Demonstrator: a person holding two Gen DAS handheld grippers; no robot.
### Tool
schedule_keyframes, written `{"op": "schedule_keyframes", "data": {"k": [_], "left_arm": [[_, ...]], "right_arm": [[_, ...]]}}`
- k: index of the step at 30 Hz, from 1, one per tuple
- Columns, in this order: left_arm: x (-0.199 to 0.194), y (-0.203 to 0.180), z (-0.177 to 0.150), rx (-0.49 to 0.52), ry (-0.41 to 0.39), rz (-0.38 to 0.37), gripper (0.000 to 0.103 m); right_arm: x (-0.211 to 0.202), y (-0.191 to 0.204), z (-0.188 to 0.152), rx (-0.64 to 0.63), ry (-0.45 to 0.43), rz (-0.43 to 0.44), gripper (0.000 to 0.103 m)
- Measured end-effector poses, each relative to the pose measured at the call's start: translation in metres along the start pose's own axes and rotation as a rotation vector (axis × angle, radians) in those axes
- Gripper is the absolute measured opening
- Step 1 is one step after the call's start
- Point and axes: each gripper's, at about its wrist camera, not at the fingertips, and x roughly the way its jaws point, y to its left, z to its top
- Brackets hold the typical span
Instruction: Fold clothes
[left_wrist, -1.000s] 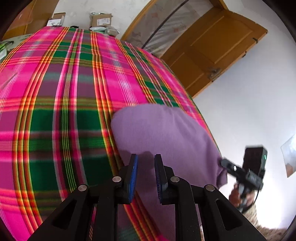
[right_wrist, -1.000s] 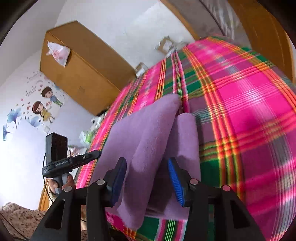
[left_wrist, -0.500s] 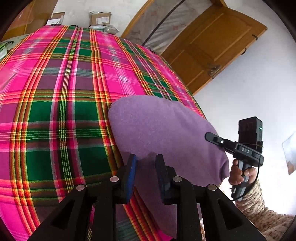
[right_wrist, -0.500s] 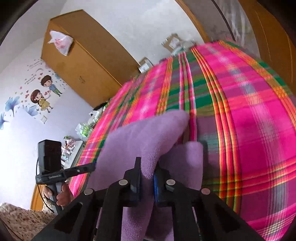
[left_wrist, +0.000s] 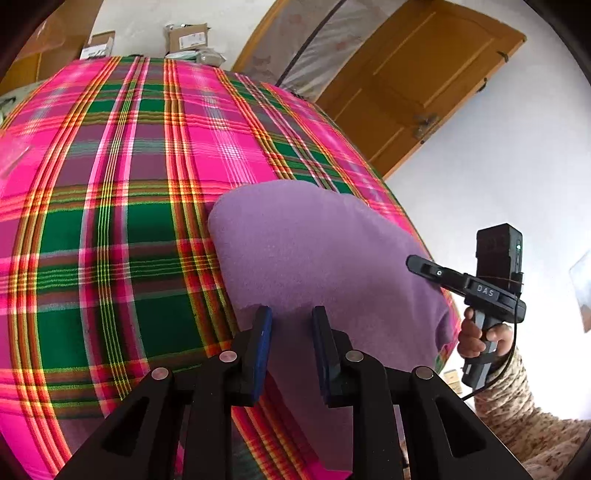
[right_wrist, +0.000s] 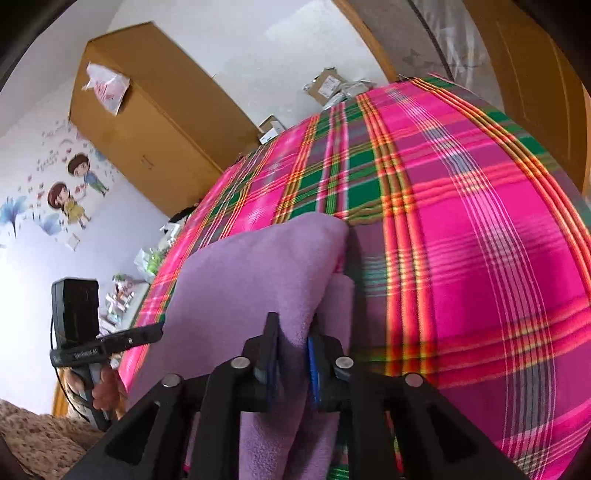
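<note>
A second back the right gripper (right_wrist: 291, 334) stood wide around the purple fleece garment (right_wrist: 258, 273); now it has clamped down on a raised fold of it and pushed forward, and the jaws are easing apart a touch, though the cloth is pinched between the blue pads and not let go. That pinch sits on the near right edge, where the top layer rides over a lower layer, so my read is it wants the layers carried together rather than sliding apart. Over on the other side, the left gripper (left_wrist: 290, 332) has the near left edge of the same garment between its pads, jaws fairly narrow and, as far as I can tell, gripping the fabric. Two holds on one near edge, one at each corner: that is the setup for lifting the hem evenly and laying it away across the plaid bedspread (left_wrist: 122, 221). The garment itself lies near the bed's near edge, already doubled over. The person's right hand (left_wrist: 480, 338) shows at the bedside, wrapped round its gripper handle.
</note>
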Motion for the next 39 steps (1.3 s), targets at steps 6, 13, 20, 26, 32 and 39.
{"op": "schedule_keyframes", "data": {"k": [6, 13, 20, 26, 32, 39], "left_arm": [[-0.001, 0.001, -0.002, 0.003, 0.000, 0.011, 0.023], [-0.005, -0.001, -0.006, 0.001, -0.009, 0.028, 0.023], [-0.008, -0.005, -0.011, -0.013, -0.014, 0.034, 0.023], [-0.013, -0.010, -0.017, -0.007, -0.015, 0.046, 0.023], [-0.014, -0.011, -0.023, -0.009, -0.014, 0.049, 0.025], [-0.016, -0.012, -0.028, -0.013, -0.012, 0.058, 0.026]], "right_arm": [[-0.017, 0.005, -0.008, -0.047, -0.018, -0.101, 0.027], [-0.057, 0.044, -0.047, -0.184, -0.120, -0.235, 0.030], [-0.056, 0.060, -0.082, -0.152, -0.108, -0.198, 0.039], [-0.047, 0.057, -0.089, -0.117, -0.073, -0.266, 0.039], [-0.064, 0.045, -0.096, -0.091, -0.091, -0.363, 0.039], [-0.077, 0.047, -0.092, -0.093, -0.144, -0.406, 0.037]]}}
